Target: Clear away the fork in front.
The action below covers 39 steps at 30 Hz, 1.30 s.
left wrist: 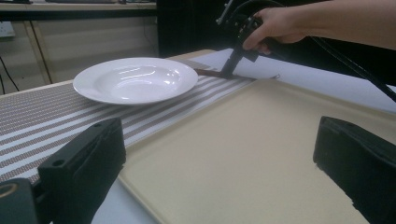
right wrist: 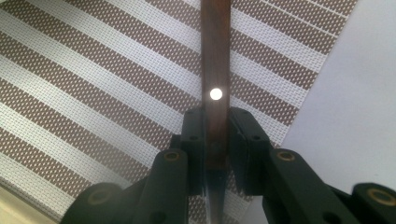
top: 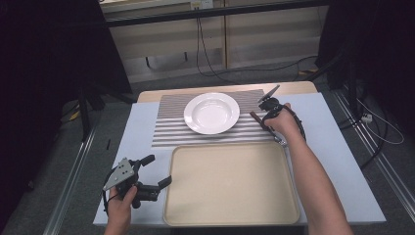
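The left hand-held gripper (top: pixel 155 171) rests on the surface just left of the beige tray (top: pixel 230 183), its jaws spread wide with nothing between them. The tray lies empty. Beyond the tray, a white deep plate (top: pixel 211 113), also empty, sits on the striped placemat (top: pixel 171 128). Past the tray's far right corner, the right hand-held gripper (right wrist: pixel 215 140) pinches a knife (right wrist: pixel 215 70) by its dark brown wooden handle, which bears a pale round rivet; the handle lies over the placemat's right edge.
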Available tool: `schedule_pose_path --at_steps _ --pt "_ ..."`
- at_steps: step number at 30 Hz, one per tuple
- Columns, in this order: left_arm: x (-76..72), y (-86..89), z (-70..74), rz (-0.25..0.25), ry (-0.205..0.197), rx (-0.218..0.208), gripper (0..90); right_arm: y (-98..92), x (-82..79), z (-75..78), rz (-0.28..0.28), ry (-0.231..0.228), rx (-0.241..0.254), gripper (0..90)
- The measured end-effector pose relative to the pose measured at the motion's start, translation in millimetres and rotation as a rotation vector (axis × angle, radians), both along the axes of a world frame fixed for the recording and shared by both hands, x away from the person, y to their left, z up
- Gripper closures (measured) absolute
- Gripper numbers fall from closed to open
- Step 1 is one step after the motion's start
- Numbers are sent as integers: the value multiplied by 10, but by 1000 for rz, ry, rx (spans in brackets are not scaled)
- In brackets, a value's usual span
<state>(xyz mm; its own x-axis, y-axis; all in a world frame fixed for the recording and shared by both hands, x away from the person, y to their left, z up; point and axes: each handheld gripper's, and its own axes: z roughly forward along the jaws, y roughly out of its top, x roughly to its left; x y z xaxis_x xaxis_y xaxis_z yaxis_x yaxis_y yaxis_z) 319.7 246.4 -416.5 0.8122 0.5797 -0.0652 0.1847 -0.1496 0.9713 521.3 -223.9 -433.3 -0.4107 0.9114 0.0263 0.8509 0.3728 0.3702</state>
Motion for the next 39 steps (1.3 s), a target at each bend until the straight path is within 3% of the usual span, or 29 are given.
schedule_pose_path --at_steps 5,8,11,14,17,21,25,31,34,39 --pt "-16 -11 9 5 -2 -7 26 23 29 2 9 16 -22 766" --pt "-20 -19 14 7 -7 8 26 98 38 11 20 20 -77 771" --pt "-30 -12 22 4 -3 -3 26 156 37 20 26 22 -123 774" --pt "-31 -7 21 -5 -5 1 24 108 39 19 14 26 -83 776" --pt "-16 4 20 2 -9 6 25 106 10 16 19 5 -83 778" --pt "-6 16 28 4 -8 -11 26 14 -26 0 9 -23 -13 778" --pt "18 3 22 8 -8 -15 25 20 -38 33 36 -36 -17 779" --pt "44 22 21 16 -7 -20 26 -65 -98 187 17 -126 28 779" --pt "39 16 15 17 8 -21 26 -122 -151 247 -14 -188 62 779" --pt "39 3 16 10 -3 -16 26 -187 -254 325 -45 -287 106 779"
